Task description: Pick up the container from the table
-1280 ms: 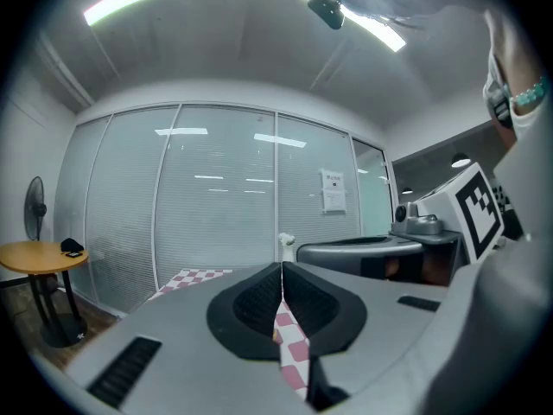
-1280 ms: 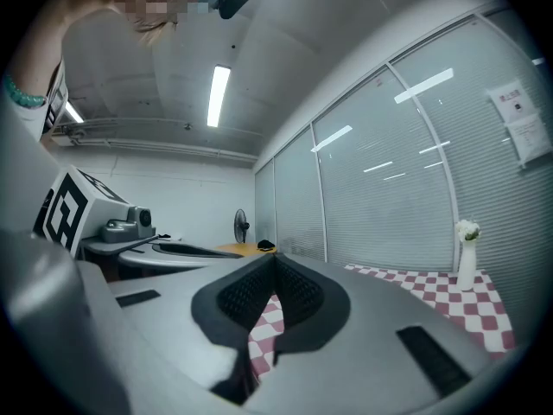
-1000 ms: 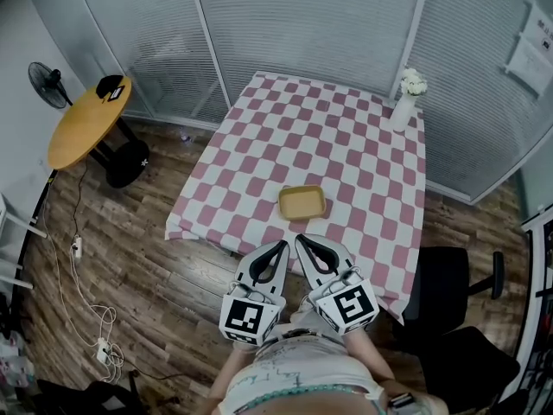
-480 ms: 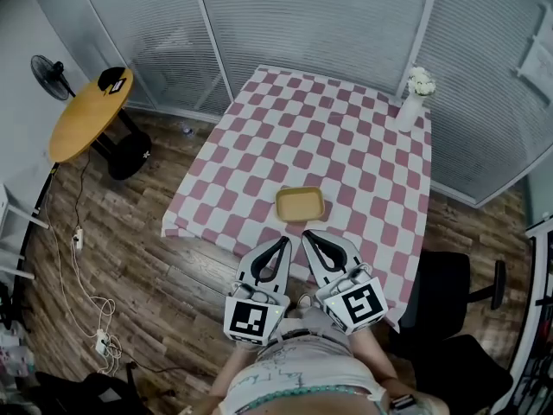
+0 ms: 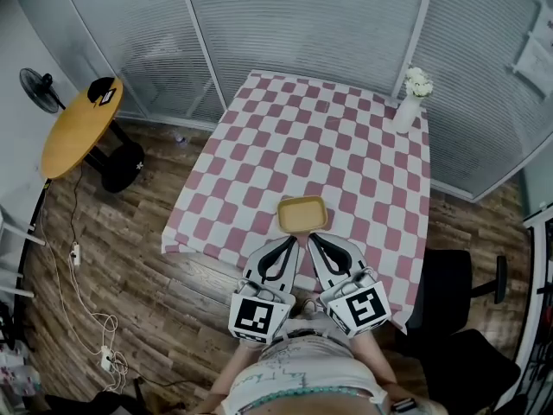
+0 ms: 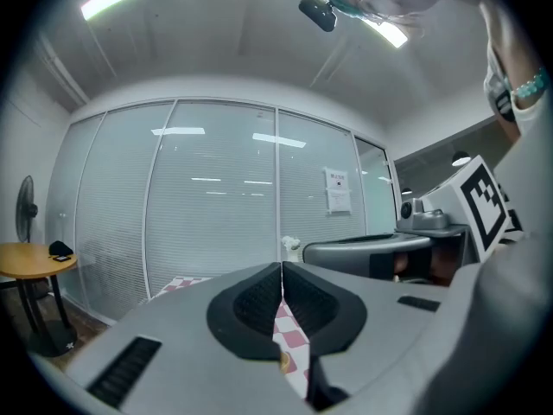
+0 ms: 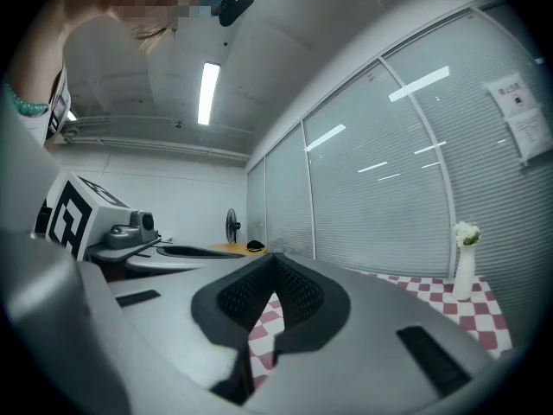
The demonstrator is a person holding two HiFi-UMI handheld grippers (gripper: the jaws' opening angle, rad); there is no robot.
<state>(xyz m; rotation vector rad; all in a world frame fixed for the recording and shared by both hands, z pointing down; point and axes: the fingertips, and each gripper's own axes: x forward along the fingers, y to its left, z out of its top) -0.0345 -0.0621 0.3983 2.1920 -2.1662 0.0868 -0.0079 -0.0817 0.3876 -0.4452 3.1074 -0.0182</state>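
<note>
A shallow yellow container (image 5: pixel 301 214) sits on the pink-and-white checked table (image 5: pixel 285 145), near its front edge. In the head view my left gripper (image 5: pixel 292 242) and right gripper (image 5: pixel 315 239) lie side by side, level, tips just short of the container's near rim. Both are shut with nothing between the jaws. In the left gripper view the left gripper (image 6: pixel 282 264) has its tips meeting, with checked cloth (image 6: pixel 291 337) showing through the gap below. The right gripper (image 7: pixel 276 256) looks the same in its own view. Neither gripper view shows the container.
A white vase with flowers (image 5: pixel 406 104) stands at the table's far right corner, also the vase (image 7: pixel 465 266) in the right gripper view. A black chair (image 5: pixel 445 288) is right of the table. A round yellow side table (image 5: pixel 82 126) and a fan (image 5: pixel 39 89) stand left. Glass walls with blinds lie behind.
Both grippers have moved forward together toward the container, from off the table's front edge to over it. Their jaws stayed shut.
</note>
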